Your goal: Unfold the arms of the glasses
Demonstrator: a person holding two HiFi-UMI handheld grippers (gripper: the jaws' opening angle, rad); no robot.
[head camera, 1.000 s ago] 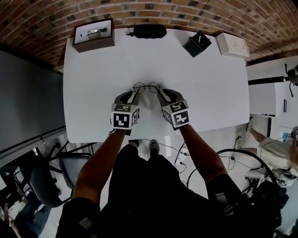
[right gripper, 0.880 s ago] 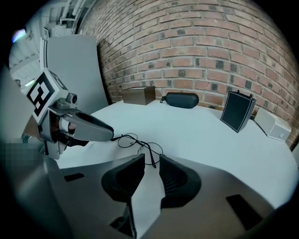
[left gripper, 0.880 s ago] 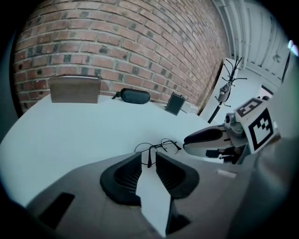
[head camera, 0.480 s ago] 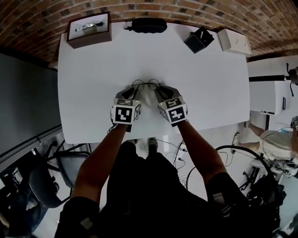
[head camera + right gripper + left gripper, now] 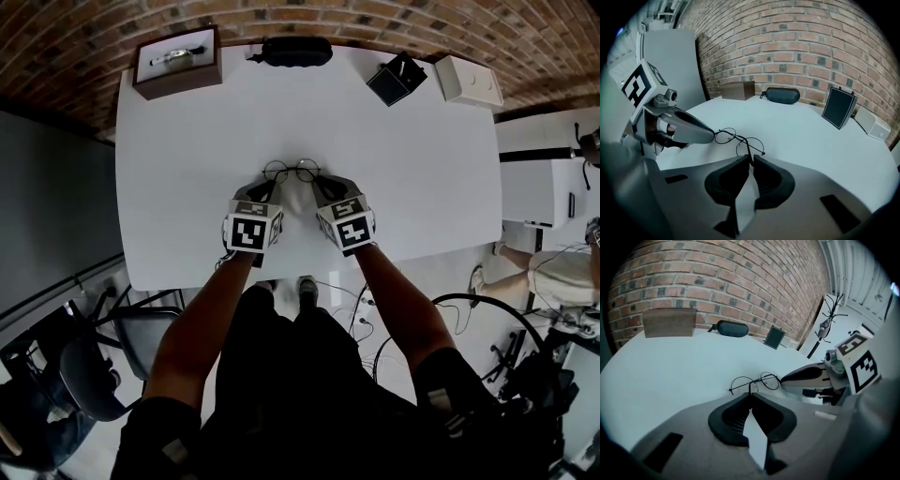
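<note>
While I watch the head view, the glasses [image 5: 292, 171] lie near the middle of the white surface [image 5: 412, 187], a little toward my side, with the 2 round lenses facing the far edge. The left claw [image 5: 273, 187] and the right claw [image 5: 320, 188] come to them from the near side, 1 at each end of the frame, and both point downward at a slant. In the left gripper view the jaws of the left claw [image 5: 751, 395] have just been closing. Their tips now stand almost together on the thin wire arm of the glasses [image 5: 754, 380], which runs into the narrow gap. In the right gripper view the right claw [image 5: 751, 161] has also just been closing, and its tips pinch the other wire arm of the glasses [image 5: 740, 139]. I cannot tell whether the frame rests on the surface or is slightly lifted. Along the far edge stand a wooden box [image 5: 178, 61], a black case [image 5: 296, 50], a dark square thing [image 5: 394, 82] and a white box [image 5: 467, 82], all well apart from the glasses.
</note>
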